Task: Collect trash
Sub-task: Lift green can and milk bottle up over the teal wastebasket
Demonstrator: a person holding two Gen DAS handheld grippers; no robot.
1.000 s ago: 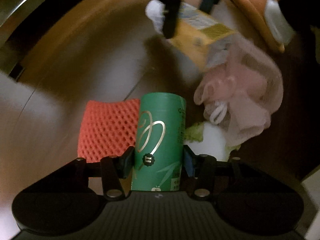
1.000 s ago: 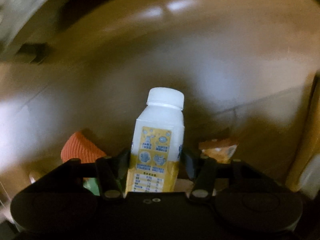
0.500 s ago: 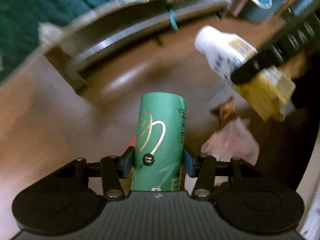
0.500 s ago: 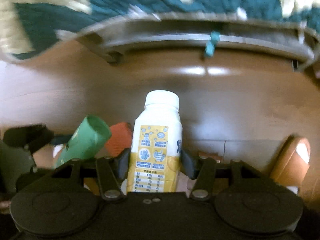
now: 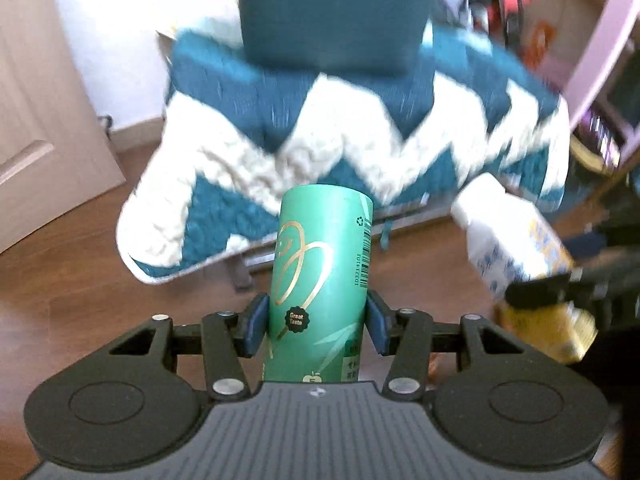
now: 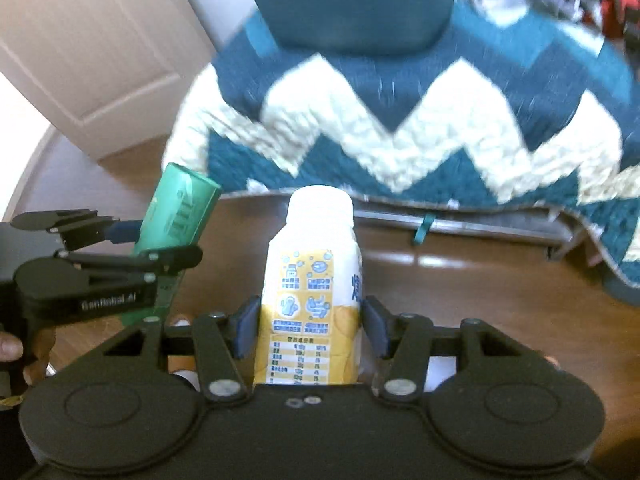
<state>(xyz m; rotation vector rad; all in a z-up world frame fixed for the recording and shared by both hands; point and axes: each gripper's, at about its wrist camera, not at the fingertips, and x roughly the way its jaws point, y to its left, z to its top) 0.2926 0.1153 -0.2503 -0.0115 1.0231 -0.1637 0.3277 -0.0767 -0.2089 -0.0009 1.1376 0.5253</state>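
My left gripper [image 5: 316, 326] is shut on a green can [image 5: 320, 288] with a gold heart design, held upright above the wooden floor. My right gripper [image 6: 310, 326] is shut on a white and yellow bottle [image 6: 314, 292] with a white cap. In the left wrist view the bottle [image 5: 516, 248] and the right gripper [image 5: 560, 284] show at the right, tilted. In the right wrist view the can [image 6: 172, 228] and the left gripper [image 6: 92, 264] show at the left.
A bed with a teal and white zigzag blanket [image 5: 360, 132] fills the view ahead, its frame [image 6: 460, 224] low over the brown wooden floor [image 6: 460, 304]. A white door [image 6: 80, 48] stands at the left. A pink shelf [image 5: 600, 40] stands at the right.
Both grippers have lifted and tilted up from the floor trash pile to face the bed. The mesh, the bag and the wrapper have left view. Both grips are unchanged.
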